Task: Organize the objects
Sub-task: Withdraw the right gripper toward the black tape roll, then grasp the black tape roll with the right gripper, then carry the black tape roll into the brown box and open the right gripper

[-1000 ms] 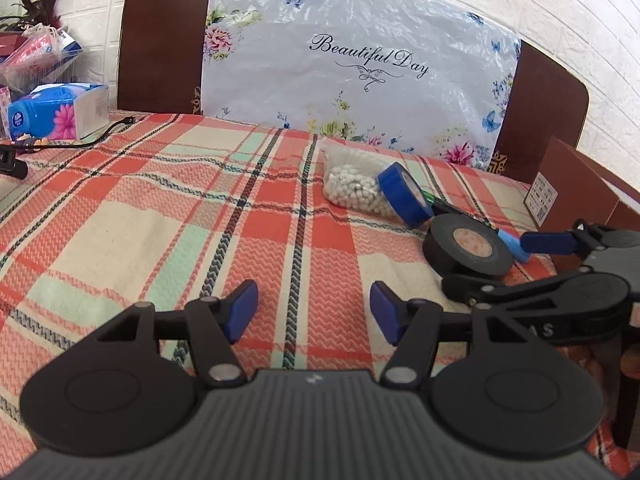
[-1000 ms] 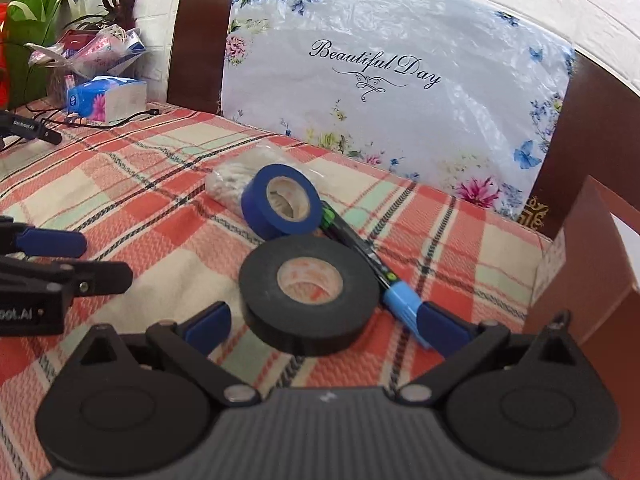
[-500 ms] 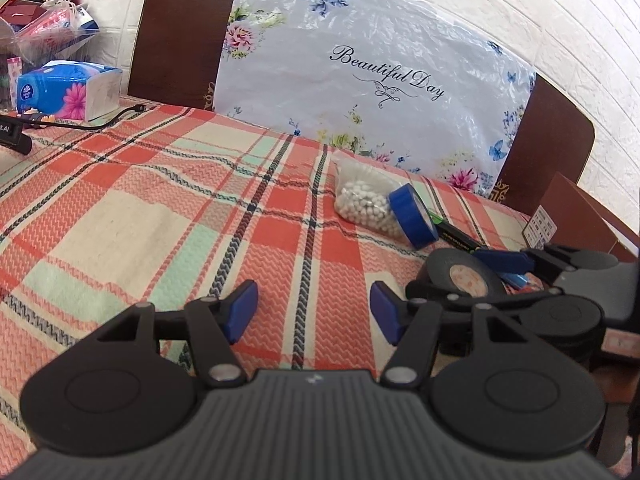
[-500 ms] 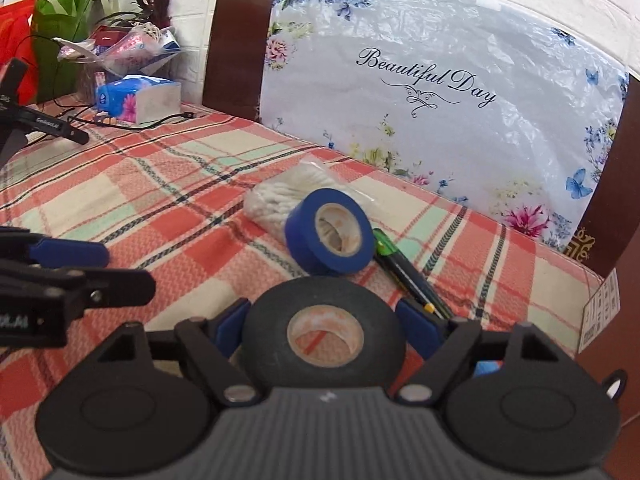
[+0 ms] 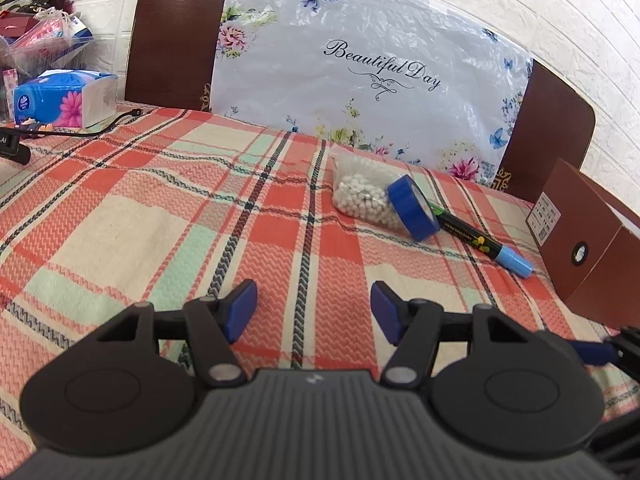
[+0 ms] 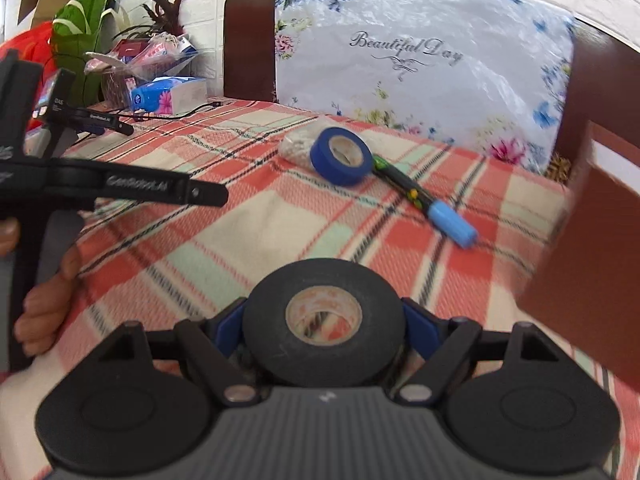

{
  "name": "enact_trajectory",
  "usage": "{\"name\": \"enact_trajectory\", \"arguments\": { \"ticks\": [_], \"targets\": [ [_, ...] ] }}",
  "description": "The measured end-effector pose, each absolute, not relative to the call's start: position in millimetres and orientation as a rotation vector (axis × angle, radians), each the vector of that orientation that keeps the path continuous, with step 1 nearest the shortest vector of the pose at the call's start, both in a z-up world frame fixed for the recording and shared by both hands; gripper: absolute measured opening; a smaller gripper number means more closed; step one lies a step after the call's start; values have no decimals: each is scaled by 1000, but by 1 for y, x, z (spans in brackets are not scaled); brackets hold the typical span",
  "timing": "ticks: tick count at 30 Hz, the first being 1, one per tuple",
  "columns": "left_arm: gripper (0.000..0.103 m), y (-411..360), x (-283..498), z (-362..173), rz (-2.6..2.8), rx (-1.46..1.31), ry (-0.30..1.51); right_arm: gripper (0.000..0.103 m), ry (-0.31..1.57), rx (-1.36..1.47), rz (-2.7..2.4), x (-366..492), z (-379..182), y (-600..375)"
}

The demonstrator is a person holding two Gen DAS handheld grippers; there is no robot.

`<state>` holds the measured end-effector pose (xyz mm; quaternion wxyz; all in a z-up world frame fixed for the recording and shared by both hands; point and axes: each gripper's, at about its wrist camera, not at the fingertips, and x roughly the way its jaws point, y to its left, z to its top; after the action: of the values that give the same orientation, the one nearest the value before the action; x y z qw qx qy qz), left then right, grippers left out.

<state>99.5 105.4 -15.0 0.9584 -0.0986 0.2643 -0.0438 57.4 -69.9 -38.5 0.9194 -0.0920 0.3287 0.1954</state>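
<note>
Lifted off the cloth, black tape roll (image 6: 323,322) sits pinched between right tongs (image 6: 323,330).

The left gripper (image 5: 313,307) hung over the plaid cloth (image 5: 168,216) covering the counter, its blue pads apart with nothing between them. Further back lay a clear bag of white beads (image 5: 360,194); a roll of blue tape (image 5: 413,208) stood on edge, leaning against that bag. A black marker with a light blue cap (image 5: 486,245) lay just beside the tape, cap end toward the camera. A brown cardboard box (image 5: 588,248) stood at the right edge. A floral plastic bag reading "Beautiful Day" (image 5: 372,80) rested against a dark chair back (image 5: 176,36). A blue tissue pack (image 5: 64,98) and a black cable (image 5: 108,126) sat far left.
</note>
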Motion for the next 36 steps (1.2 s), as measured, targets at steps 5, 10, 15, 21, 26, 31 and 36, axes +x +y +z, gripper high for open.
{"name": "enact_trajectory", "arguments": {
  "ticks": [5, 10, 15, 21, 26, 31, 36],
  "targets": [
    [70, 94, 97, -13, -97, -125, 566, 91, 684, -134, 387, 28, -37, -91],
    [67, 79, 77, 1, -213, -214, 638, 91, 665, -112, 380, 6, -37, -106],
    [66, 32, 71, 16, -359, -191, 712, 98, 679, -111, 372, 14, -37, -99],
    [61, -8, 71, 2, -363, -65, 777, 93, 689, -150, 402, 38, -38, -82],
    [36, -2, 77, 9, -372, -100, 821, 82, 631, -191, 406, 31, -35, -77],
    [36, -25, 75, 48, -376, -75, 755, 81, 495, -213, 376, 15, -15, -88],
    [36, -70, 88, 85, -456, -59, 667, 81, 339, -269, 230, 14, 19, -117]
  ]
}}
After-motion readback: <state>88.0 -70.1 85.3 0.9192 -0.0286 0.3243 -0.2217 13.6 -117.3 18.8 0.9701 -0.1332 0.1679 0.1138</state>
